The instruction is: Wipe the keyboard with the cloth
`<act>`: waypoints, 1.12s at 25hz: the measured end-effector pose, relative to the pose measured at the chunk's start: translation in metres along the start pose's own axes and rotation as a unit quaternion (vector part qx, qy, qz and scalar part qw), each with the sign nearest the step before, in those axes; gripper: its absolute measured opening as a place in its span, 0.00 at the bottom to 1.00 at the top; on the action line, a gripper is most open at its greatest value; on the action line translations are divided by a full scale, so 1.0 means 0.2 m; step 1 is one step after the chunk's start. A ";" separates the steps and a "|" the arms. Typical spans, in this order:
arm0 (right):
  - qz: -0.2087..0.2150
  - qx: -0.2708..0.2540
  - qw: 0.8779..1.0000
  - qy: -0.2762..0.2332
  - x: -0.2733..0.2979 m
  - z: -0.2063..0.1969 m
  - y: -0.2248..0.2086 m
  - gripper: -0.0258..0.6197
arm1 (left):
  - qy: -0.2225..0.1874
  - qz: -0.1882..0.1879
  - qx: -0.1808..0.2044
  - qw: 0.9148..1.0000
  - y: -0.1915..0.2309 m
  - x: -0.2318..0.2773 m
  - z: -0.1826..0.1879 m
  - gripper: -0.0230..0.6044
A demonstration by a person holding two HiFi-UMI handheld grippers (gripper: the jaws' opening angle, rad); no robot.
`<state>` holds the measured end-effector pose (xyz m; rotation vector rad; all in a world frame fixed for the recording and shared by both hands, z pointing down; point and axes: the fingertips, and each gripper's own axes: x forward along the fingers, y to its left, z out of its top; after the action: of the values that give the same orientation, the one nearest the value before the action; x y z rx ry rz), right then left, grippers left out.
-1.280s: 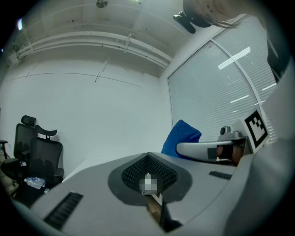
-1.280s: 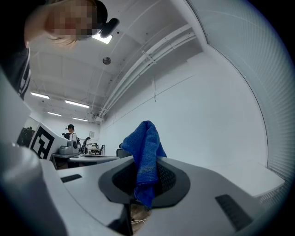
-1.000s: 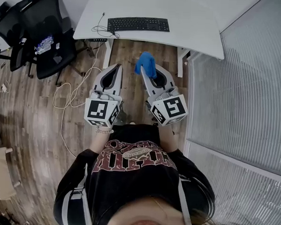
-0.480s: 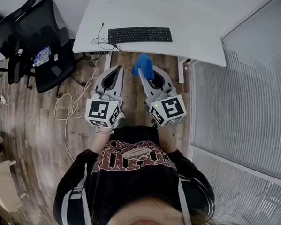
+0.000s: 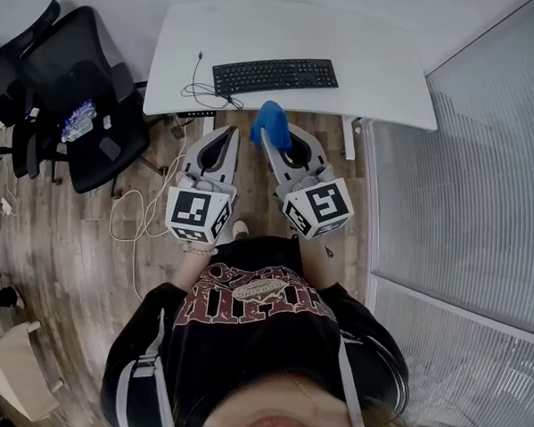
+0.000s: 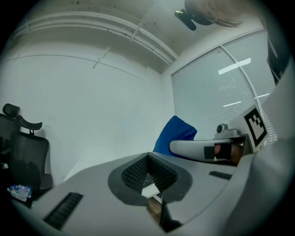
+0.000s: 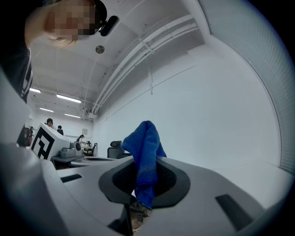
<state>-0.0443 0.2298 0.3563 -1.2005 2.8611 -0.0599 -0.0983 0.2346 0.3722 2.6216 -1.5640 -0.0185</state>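
Cloth (image 5: pixel 273 124) is pinched upright in the right gripper (image 5: pixel 268 140). The left gripper (image 5: pixel 228 134) is closed, empty. Keyboard (image 5: pixel 274 75) is laid left-right along the desk (image 5: pixel 386 76).

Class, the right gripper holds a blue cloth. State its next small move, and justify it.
Probably carry the right gripper forward and lower the cloth onto the keyboard: the cloth is clamped in its jaws but sits short of the desk, touching no keys.

Blue cloth (image 7: pixel 145 156): coarse knitted fabric; keyboard (image 5: pixel 274 75): matt black plastic; counter (image 5: pixel 381 80): smooth white, matt; floor (image 5: pixel 61 233): wood-grain planks, low sheen; left hand-held gripper (image 5: pixel 230 135): smooth matt grey plastic shell.
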 end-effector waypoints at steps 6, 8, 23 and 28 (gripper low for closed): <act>-0.006 0.001 1.000 0.014 0.12 -0.03 0.01 0.13 | 0.009 -0.003 -0.010 1.000 0.13 0.03 -0.02 0.09; -0.008 0.003 1.000 0.018 0.15 -0.04 0.00 0.13 | 0.011 -0.001 -0.014 1.000 0.16 0.04 -0.02 0.09; 0.025 0.010 0.999 0.035 0.49 -0.07 -0.25 0.13 | 0.029 0.019 -0.025 0.999 0.35 0.38 -0.05 0.09; 0.040 0.015 0.998 0.038 0.62 -0.08 -0.39 0.13 | 0.035 0.024 -0.027 0.999 0.40 0.58 -0.05 0.09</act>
<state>-0.0759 0.0872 0.3732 -1.1000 2.9585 -0.1497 -0.1138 0.0957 0.3932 2.5138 -1.5810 0.0326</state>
